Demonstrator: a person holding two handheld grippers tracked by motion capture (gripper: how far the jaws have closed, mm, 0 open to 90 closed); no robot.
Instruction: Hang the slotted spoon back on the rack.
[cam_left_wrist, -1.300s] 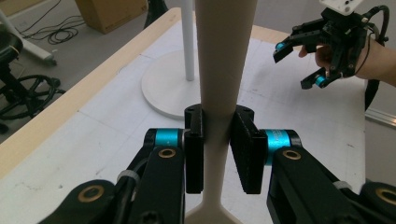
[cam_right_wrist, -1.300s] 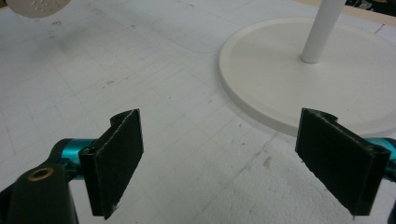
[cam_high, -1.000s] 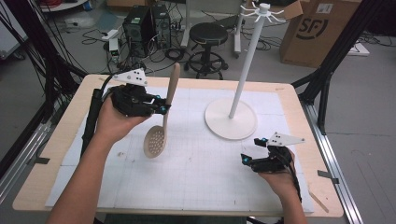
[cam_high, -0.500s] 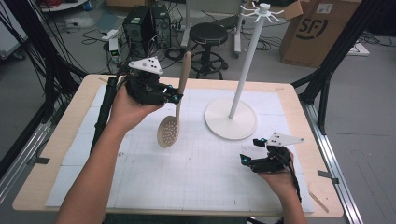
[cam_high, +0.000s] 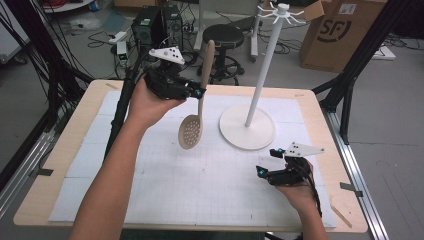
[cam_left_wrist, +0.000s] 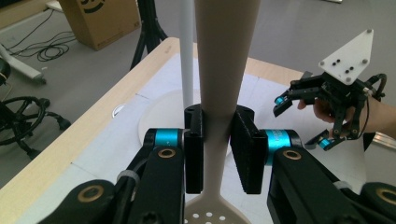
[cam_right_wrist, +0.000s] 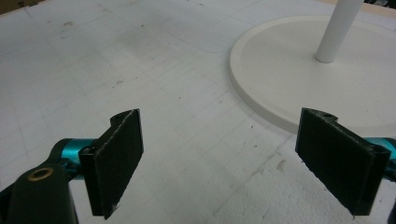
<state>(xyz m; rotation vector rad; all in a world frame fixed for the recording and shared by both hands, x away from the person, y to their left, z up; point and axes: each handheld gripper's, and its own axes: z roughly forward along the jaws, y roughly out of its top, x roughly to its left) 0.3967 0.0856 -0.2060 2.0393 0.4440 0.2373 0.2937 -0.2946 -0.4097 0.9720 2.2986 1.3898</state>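
The slotted spoon (cam_high: 196, 107) is a pale beige utensil with a matte, smooth surface, apparently plastic or silicone. Its handle is long and flattened, widest at the rounded top end and narrowing toward the neck, where it flares into a shallow oval bowl pierced by rows of small round holes. It hangs nearly upright, bowl downward, in the air to the left of the white stand (cam_high: 248, 131) and clear of the table (cam_high: 60, 165) below it.

The left gripper (cam_high: 195, 93) is clamped on the spoon's handle just above the neck; in the left gripper view its two black, rough-textured pads (cam_left_wrist: 194, 154) press flat against both sides of the handle, with the holed bowl just showing beneath them. The gripper's linkage is black metal with turquoise pivots and brass-coloured pins.

The white stand has a flat, round disc base and a slim, straight pole topped by a ring of short hooks (cam_high: 281, 11). It rises from a white gridded mat (cam_high: 165, 200) that covers most of the light wooden table.

The right gripper (cam_high: 267, 162) sits low over the mat, just in front of the stand's base, its jaws spread wide apart with nothing between them.
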